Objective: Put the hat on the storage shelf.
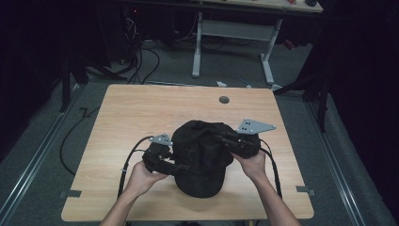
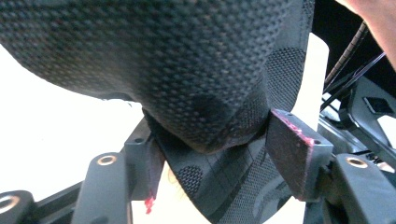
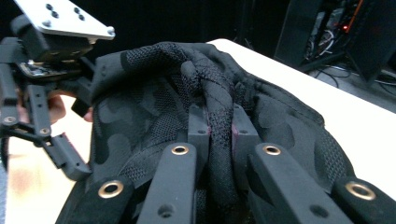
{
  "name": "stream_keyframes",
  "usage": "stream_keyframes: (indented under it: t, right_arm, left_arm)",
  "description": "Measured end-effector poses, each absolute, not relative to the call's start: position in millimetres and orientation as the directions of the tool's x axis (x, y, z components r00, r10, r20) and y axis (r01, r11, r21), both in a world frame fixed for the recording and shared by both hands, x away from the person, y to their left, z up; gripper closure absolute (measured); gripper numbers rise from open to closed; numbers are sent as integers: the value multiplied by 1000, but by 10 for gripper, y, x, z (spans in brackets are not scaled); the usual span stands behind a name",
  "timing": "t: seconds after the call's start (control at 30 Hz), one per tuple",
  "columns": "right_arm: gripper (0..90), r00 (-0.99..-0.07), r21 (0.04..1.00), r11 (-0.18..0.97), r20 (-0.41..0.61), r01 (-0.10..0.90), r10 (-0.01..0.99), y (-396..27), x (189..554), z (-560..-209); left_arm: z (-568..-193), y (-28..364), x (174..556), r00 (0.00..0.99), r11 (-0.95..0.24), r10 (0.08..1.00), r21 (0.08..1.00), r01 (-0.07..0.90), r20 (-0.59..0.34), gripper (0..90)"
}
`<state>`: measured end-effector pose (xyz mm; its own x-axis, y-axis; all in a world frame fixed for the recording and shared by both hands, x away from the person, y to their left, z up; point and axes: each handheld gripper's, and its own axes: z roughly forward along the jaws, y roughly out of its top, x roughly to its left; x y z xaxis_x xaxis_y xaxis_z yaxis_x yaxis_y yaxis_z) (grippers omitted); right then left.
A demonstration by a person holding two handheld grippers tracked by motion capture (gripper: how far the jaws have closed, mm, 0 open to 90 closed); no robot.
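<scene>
At frame centre on the desk (image 1: 141, 108), our right gripper (image 3: 219, 128) fingers clamp a fold of the cap (image 1: 202, 155). Left gripper (image 2: 210, 144) fingers stand apart around its edge; we should close squarely before lifting.

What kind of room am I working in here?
Most likely a lab or recording workshop, not a home: a bare wooden table on grey carpet, cables trailing across the floor, a height-adjustable desk frame behind, and electronics with a red light in the dark.
</scene>
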<state>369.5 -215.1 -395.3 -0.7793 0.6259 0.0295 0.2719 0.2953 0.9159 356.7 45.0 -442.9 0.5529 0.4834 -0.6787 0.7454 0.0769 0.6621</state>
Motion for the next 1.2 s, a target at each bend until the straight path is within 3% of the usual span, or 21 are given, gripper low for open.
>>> stream_keyframes:
  t: [0.17, 0.37, 0.5, 0.9, 1.2]
  right_arm:
    - [816, -765, 913, 292, 32, 285, 644, -2127, 3724, -3973]
    - [786, -763, 913, 299, 21, 278, 646, -2137, 3724, -3971]
    - [772, -768, 912, 304, 17, 274, 640, -2148, 3712, -3966]
    - [709, -788, 921, 274, 53, 276, 614, -2154, 3693, -3949]
    - [605, -784, 919, 254, 86, 300, 614, -2157, 3717, -3959]
  left_arm:
    - [-4413, 471, 3536, 563, 63, 479, 665, 744, -674, 468]
    - [-4417, 465, 3528, 556, 41, 449, 638, 769, -699, 611]
    - [-4399, 469, 3486, 570, 28, 428, 641, 767, -701, 658]
    - [-4261, 558, 3298, 629, 40, 407, 701, 712, -663, 711]
    - [-4167, 622, 3218, 656, 90, 393, 738, 669, -644, 733]
